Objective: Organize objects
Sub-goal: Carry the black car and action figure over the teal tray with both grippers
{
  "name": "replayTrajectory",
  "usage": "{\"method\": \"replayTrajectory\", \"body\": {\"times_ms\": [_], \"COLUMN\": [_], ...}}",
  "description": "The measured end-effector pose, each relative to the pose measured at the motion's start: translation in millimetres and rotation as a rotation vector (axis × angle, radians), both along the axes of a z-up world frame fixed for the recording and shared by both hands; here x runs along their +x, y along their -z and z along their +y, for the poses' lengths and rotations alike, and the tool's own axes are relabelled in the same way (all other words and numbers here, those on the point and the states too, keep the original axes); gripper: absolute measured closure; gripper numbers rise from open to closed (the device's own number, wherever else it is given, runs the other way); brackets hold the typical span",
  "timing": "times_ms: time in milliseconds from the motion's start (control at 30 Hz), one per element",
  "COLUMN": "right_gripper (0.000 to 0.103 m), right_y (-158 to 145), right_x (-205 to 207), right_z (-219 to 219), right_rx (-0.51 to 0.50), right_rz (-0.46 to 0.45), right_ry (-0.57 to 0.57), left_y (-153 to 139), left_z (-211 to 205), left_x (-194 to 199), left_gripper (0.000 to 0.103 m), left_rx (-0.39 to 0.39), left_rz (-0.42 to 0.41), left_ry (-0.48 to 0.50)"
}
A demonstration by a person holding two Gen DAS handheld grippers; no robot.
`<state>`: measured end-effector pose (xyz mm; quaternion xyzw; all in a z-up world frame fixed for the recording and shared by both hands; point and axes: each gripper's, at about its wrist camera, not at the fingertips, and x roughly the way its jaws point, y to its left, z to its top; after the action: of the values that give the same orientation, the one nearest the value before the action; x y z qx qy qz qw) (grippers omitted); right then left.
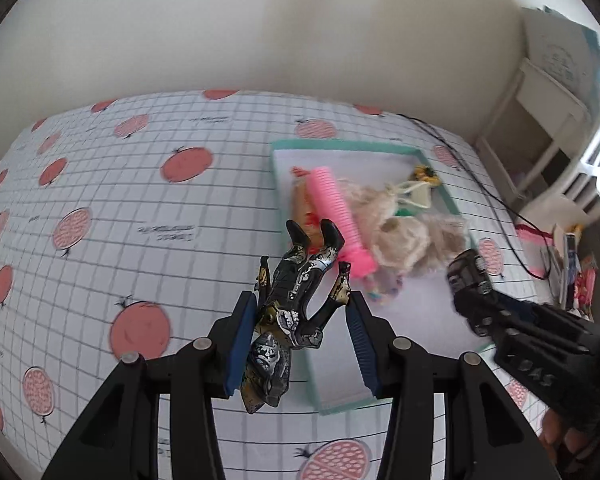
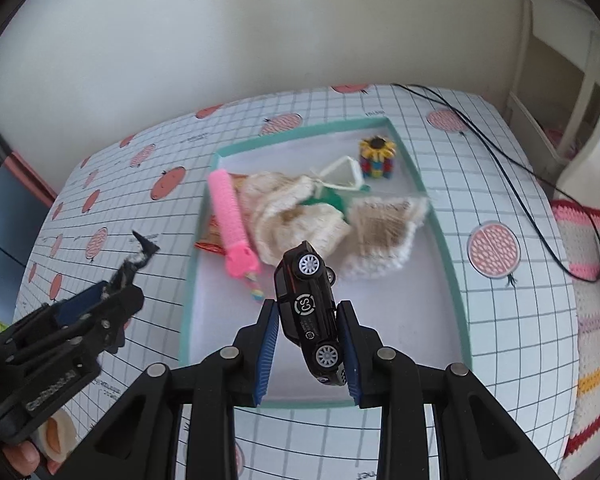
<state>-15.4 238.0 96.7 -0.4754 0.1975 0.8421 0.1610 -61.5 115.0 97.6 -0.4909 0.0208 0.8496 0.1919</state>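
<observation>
Home room, fruit-print gridded tablecloth (image 2: 500, 184), crocheted blanket (image 2: 592, 320), white shelf unit (image 1: 540, 128), plain cream wall (image 1: 220, 32)

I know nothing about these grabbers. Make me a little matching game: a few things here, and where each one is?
Things:
1. black toy car
2. black and gold action figure
3. pink ribbed comb
4. yellow sunflower block toy

Places:
A. far corner of the teal-rimmed tray
B. held in the left gripper
C. held in the right gripper
D. lying in the tray beside the cream knitted cloths

Pairs: 1-C, 2-B, 3-D, 4-A
</observation>
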Motion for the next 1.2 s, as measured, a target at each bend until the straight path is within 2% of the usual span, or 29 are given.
{"method": "replayTrajectory", "body": {"times_ms": [133, 267, 367, 733, 1200], "right_gripper": [0.071, 0.071, 0.071, 0.071, 0.071], "right_y": [7, 10, 15, 37, 44], "right_x": [6, 10, 11, 7, 0], "right_z": [9, 15, 17, 16, 5], "right_rx": [-0.002, -0.007, -0.006, 0.027, 0.06], "right_rz": [-0.015, -0.017, -0.031, -0.103, -0.143], "right_ry": [0.013, 0.021, 0.022, 0.004, -0.027], "left_y": [4, 13, 23, 39, 47], "left_z": [13, 19, 23, 42, 41], "left_x": [3, 3, 3, 9, 6], "left_gripper": [0.055, 0.055, 0.055, 0.055, 0.056], "left_rx": [0.029, 0.087, 0.102, 0.018, 0.008], "left_rz": [-0.016, -0.069, -0.103, -0.092, -0.125], "left_ry": [0.021, 0.011, -0.001, 0.02, 0.014]}}
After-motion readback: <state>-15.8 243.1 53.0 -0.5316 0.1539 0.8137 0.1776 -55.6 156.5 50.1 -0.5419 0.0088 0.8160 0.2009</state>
